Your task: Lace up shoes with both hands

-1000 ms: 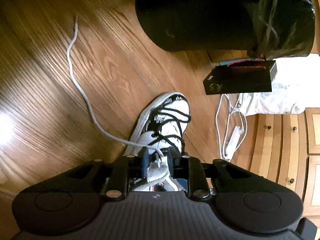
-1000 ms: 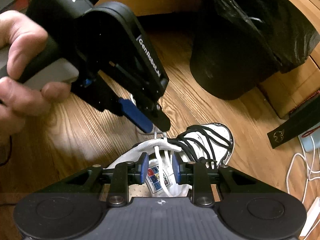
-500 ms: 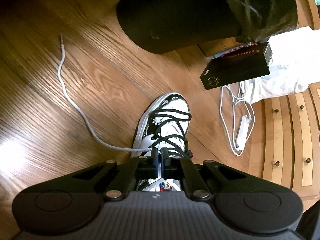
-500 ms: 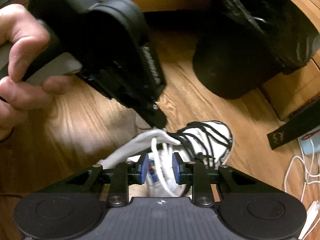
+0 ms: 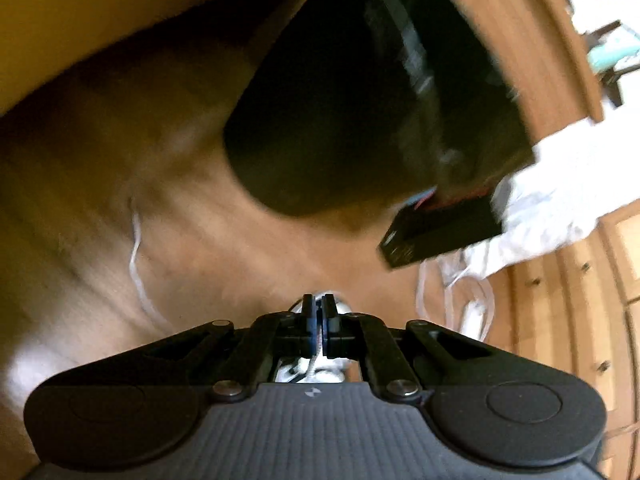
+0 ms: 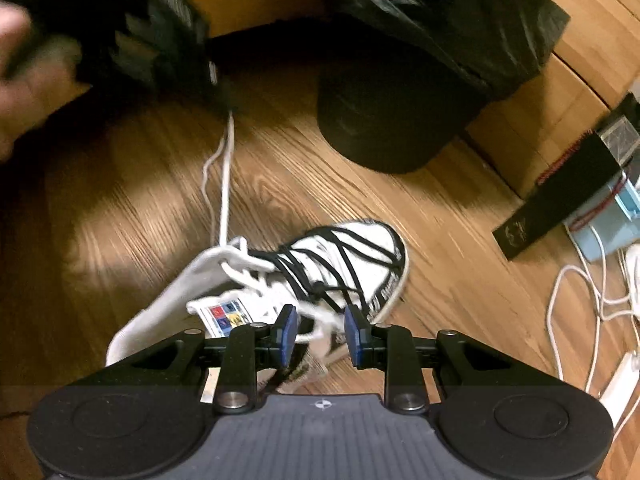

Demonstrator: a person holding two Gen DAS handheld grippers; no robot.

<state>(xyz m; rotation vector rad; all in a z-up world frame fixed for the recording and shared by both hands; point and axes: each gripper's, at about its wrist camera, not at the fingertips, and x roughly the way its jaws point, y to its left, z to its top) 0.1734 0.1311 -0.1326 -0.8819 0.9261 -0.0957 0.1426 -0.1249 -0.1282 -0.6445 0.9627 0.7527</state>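
Observation:
A white sneaker [image 6: 340, 264] with black laces lies on the wooden floor, toe pointing away, and a white lace [image 6: 226, 184] is threaded at its collar. That lace runs taut from the collar up to my left gripper [image 6: 226, 102], which is blurred at the top left and held by a hand [image 6: 24, 80]. In the left wrist view the left gripper [image 5: 319, 308] is shut on the white lace [image 5: 314, 360], and the sneaker [image 5: 328, 372] is mostly hidden beneath it. My right gripper [image 6: 320, 324] hovers open over the sneaker's near side, its blue pads apart.
A black bin [image 6: 384, 120] with a bag liner stands just beyond the shoe. A black box [image 6: 560, 204] and white cables [image 6: 576, 292] lie to the right. More white lace [image 5: 138, 264] trails on the floor at left. Wooden drawers [image 5: 592, 300] stand at far right.
The left gripper closed on the white lace at the collar and rose, pulling it taut. The right gripper slid to the right across the shoe and stayed open.

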